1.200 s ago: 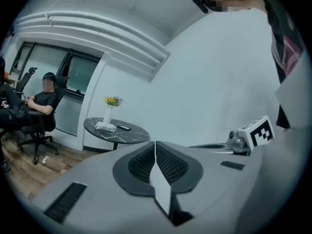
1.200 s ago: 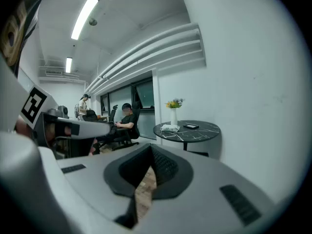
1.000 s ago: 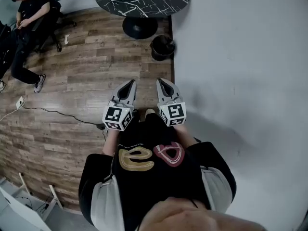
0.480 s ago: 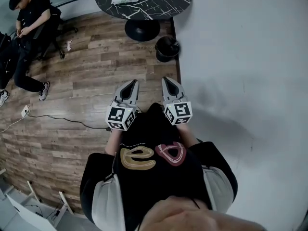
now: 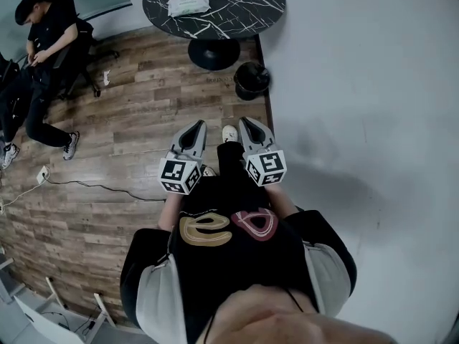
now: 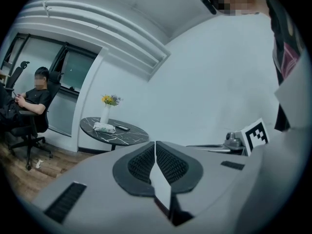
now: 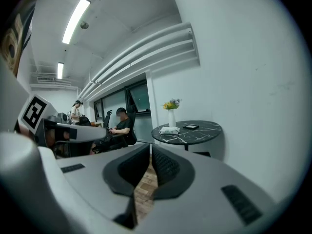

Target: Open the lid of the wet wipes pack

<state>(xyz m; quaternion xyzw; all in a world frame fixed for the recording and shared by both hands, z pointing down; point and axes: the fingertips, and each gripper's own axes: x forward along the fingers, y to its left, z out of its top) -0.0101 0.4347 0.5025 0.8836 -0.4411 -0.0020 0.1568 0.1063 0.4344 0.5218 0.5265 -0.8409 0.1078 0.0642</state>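
Starting at the tongs: the left gripper (image 6: 155, 144) has its jaws pressed together with nothing in them. The right gripper (image 7: 150, 147) has just been easing open and stands a crack apart, with only floorboards showing through the slit. Both are held side by side in front of the person's chest, pointing ahead and roughly level. I take that for a carrying posture, since nothing within reach needs working on.

The wet wipes pack (image 5: 188, 4) lies flat on the round black table (image 5: 247, 13), well apart from both grippers across a stretch of wooden floor (image 5: 129, 106). Its lid looks shut (though it is too small to be sure). A vase of flowers (image 6: 106, 112) shares the tabletop. A small black bin (image 5: 251, 79) stands near the table's foot by the white wall (image 5: 358, 84), and a seated person (image 5: 36, 41) is off to the left. The lid-opening looks not yet begun, and closing the gap to the table comes first.
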